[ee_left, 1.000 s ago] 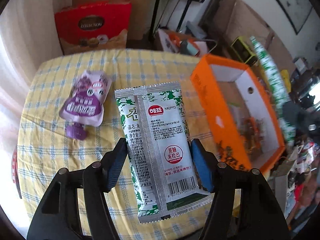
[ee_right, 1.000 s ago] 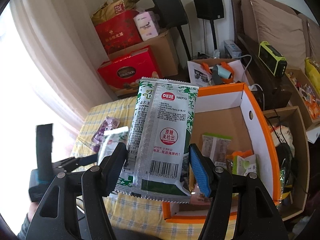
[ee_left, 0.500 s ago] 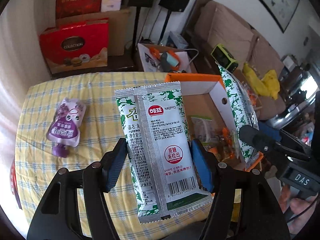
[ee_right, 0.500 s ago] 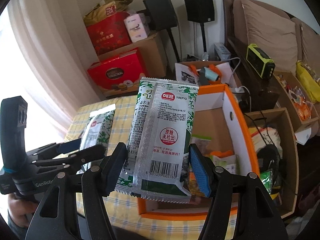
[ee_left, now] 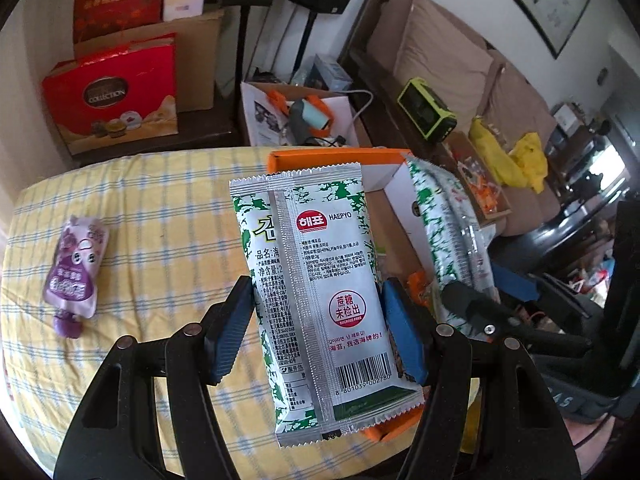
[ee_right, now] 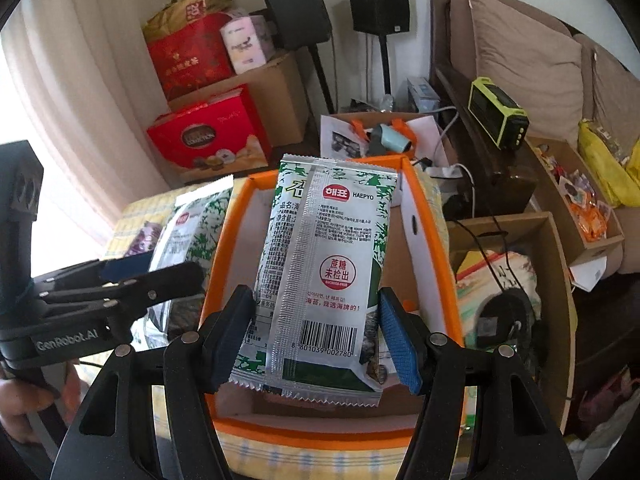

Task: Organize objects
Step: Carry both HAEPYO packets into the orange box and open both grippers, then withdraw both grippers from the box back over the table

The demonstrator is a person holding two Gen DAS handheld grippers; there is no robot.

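My left gripper (ee_left: 318, 332) is shut on a green and white seaweed packet (ee_left: 320, 292), held above the yellow checked tablecloth (ee_left: 168, 216) just left of the orange box (ee_left: 340, 159). My right gripper (ee_right: 316, 334) is shut on a second seaweed packet (ee_right: 324, 264), held over the open orange box (ee_right: 432, 240). Each gripper shows in the other's view: the right one's packet (ee_left: 448, 232) at the right, the left one's packet (ee_right: 188, 228) at the left. A purple drink pouch (ee_left: 76, 268) lies on the cloth at the left.
Snack packs lie inside the orange box, mostly hidden by the packets. Red gift boxes (ee_right: 208, 136) and cardboard cartons stand behind the table. An open cardboard box (ee_right: 516, 280) with clutter sits to the right of the orange box. A hand (ee_right: 24, 408) holds the left gripper.
Both grippers carried their packets toward the orange box. The left one moved right across the cloth, leaving the purple pouch further left. The right one now hangs over the box's inside.
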